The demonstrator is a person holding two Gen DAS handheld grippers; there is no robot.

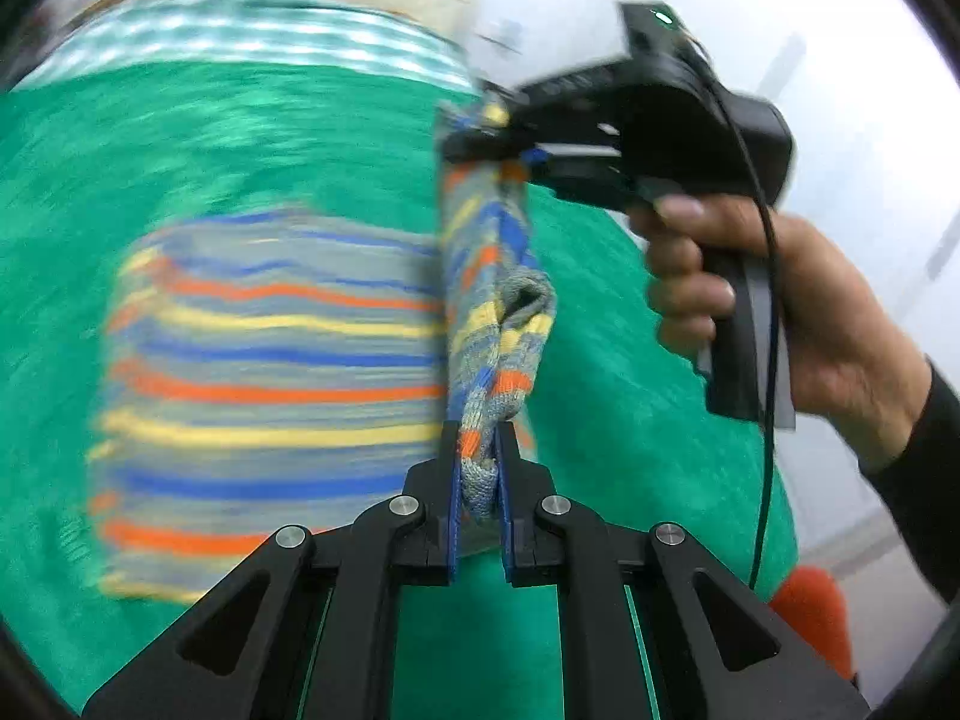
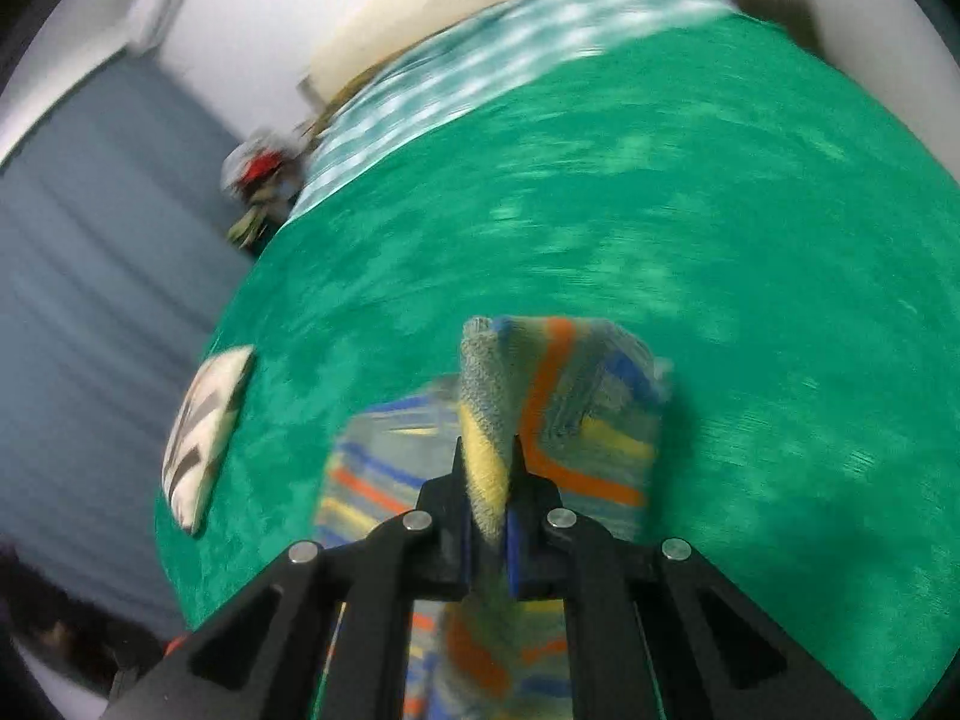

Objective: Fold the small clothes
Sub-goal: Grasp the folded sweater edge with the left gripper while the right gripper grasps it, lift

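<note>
Green plush cloth (image 1: 630, 396) covers the table under both my tools, and past its far edge lies a teal-and-white checked cloth (image 1: 252, 30), blurred, with a pale wall behind it.

My left gripper (image 1: 478, 450) has its two fingers pressed together on an edge of the striped knit garment (image 1: 270, 372), grey with blue, orange and yellow bands. A small tuft of grey knit sits squeezed between the blue pads (image 1: 454, 504). From that pinch the fabric rises ahead of the tool in a narrow bunched band, with a loose fold bulging out to the right halfway along. To the left of the band the rest of the garment spreads wide over the green cloth, heavily smeared by motion.

At the far end of the band my right gripper (image 1: 486, 141) comes in from the right and is clamped on the same edge; my right hand (image 1: 780, 312) wraps its black handle, a cable trailing down beside it.

From the right wrist view, my right gripper (image 2: 487, 468) has its fingers closed tight on a yellow-and-grey fold of the garment (image 2: 576, 414), which stands up just ahead of the fingertips and drapes down beneath the tool. Off to my left, near the table edge, lies a folded white piece with dark markings (image 2: 204, 432). Beyond the far left corner sits a blurred heap of clothes (image 2: 264, 180).
</note>
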